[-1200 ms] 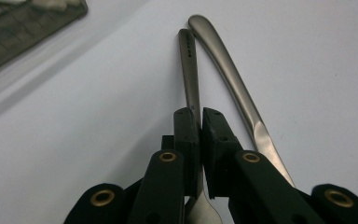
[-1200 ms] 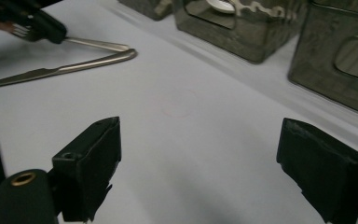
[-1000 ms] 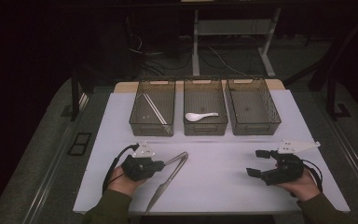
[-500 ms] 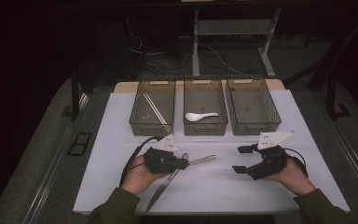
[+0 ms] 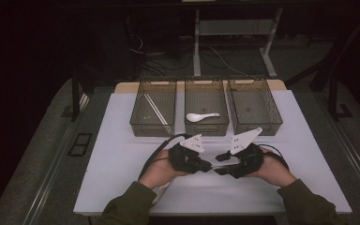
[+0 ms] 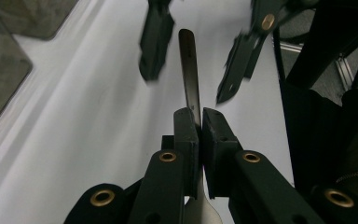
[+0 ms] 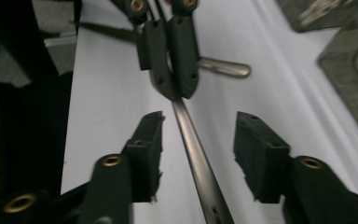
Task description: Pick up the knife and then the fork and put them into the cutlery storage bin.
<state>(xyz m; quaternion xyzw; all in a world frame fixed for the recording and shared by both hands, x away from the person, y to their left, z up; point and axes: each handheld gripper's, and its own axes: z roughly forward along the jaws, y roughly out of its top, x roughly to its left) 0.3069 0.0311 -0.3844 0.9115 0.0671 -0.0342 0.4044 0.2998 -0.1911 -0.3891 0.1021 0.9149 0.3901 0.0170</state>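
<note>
**Tongs held at mid-table, second gripper closing around one arm**

The left gripper (image 6: pixel 199 122) was clamped hard on one slim arm of a pair of long, polished stainless-steel tongs (image 6: pixel 189 65), its black pads pressed flat against the metal with no visible gap. The right gripper (image 7: pixel 199 140) stood partly open; its jaws had just been closing, and the same steel arm ran between them without either pad touching it in the right gripper view. The second arm of the tongs splayed off to one side behind the left gripper's jaws in that view.

In the high view the two grippers met nose to nose, the left gripper (image 5: pixel 206 165) and the right gripper (image 5: pixel 220 168) almost touching, each held in one of the person's hands. The tongs there were largely hidden beneath the left hand, with a pale end showing near the sleeve.

They were over the near middle of the white rectangular table top (image 5: pixel 122 154). Along its far edge stood three smoked-grey clear plastic bins in a row. The left bin (image 5: pixel 140 123) held thin pale sticks; the middle bin (image 5: pixel 206 127) held a white ceramic soup spoon (image 5: pixel 201 116); the contents of the right bin (image 5: pixel 272 122) could not be made out.
</note>
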